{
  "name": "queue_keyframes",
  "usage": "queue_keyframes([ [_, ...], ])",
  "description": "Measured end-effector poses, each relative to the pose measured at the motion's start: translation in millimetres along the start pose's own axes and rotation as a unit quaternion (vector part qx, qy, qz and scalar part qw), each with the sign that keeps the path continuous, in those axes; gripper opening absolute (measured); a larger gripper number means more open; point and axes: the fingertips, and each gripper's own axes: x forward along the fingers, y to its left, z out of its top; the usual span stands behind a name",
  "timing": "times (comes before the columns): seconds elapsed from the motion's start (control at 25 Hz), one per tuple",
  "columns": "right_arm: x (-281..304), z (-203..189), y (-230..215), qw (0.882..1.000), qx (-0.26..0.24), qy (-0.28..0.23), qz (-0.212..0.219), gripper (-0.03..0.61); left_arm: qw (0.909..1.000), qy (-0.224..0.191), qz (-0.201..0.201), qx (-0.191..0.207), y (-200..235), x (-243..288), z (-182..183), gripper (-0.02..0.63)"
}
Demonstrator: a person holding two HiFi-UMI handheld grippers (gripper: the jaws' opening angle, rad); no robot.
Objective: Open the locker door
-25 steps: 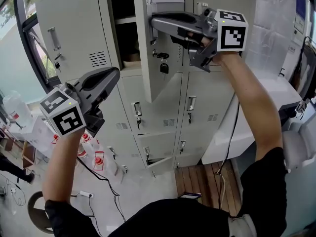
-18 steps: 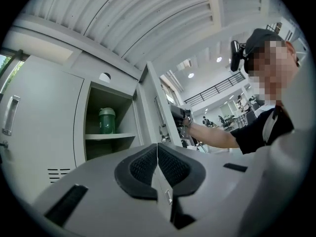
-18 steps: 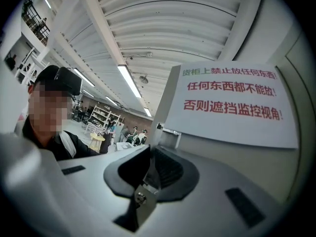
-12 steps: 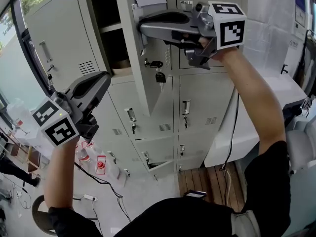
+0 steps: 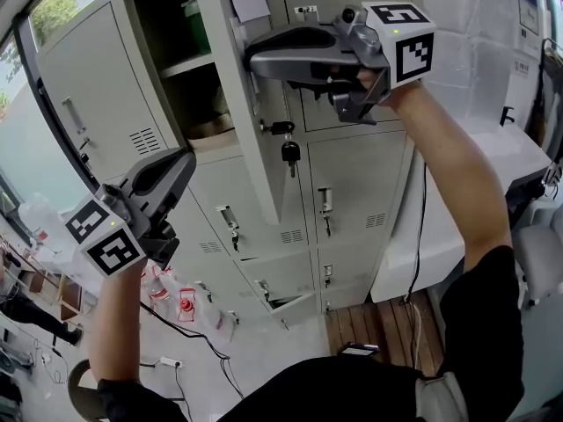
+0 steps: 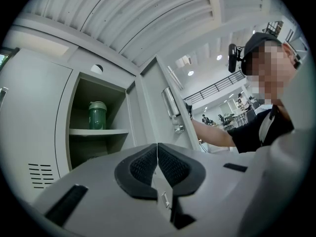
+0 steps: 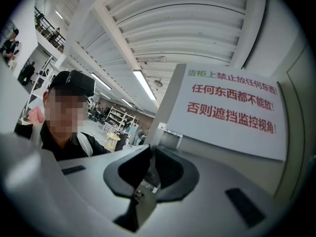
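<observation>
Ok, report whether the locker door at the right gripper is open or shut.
Open. The locker door stands swung out from the cabinet, baring the shelf and a green bottle inside.

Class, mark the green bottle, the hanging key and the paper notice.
green bottle (image 6: 97, 116), left gripper view, its body.
hanging key (image 5: 290, 154), head view, its head.
paper notice (image 7: 232, 107), right gripper view, its printed middle.

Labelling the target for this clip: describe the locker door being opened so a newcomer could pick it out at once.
In the grey locker bank, go to the top row, at the compartment holding a green bottle. Its door stands wide open unlike the rest, carries a white notice with red print, and has the right gripper clamped on its handle.
</observation>
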Motion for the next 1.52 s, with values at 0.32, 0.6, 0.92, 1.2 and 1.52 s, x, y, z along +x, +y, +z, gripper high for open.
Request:
queue_keyframes([
  [0.32, -21, 4, 6, 0.999, 0.012, -0.023, 0.047, 0.041, 1.0000, 0.007, 0.001, -0.007, 0, 6, -6, 0.017],
  [0.6, -42, 5, 11, 0.996, 0.016, -0.033, 0.086, 0.041, 0.9999, 0.010, 0.003, 0.005, -2, 4, -3, 0.017],
  [0.92, -69, 11, 18, 0.993, 0.020, -0.043, 0.105, 0.041, 0.9999, 0.011, 0.002, 0.007, -6, 7, 2, 0.017],
  [1.2, -86, 9, 17, 0.990, 0.039, -0.050, 0.123, 0.041, 0.9999, 0.006, -0.005, 0.009, -7, 8, 2, 0.017],
  [1.52, -99, 5, 11, 0.990, 0.054, -0.054, 0.118, 0.041, 0.9998, 0.009, -0.018, 0.001, -3, 12, -7, 0.017],
])
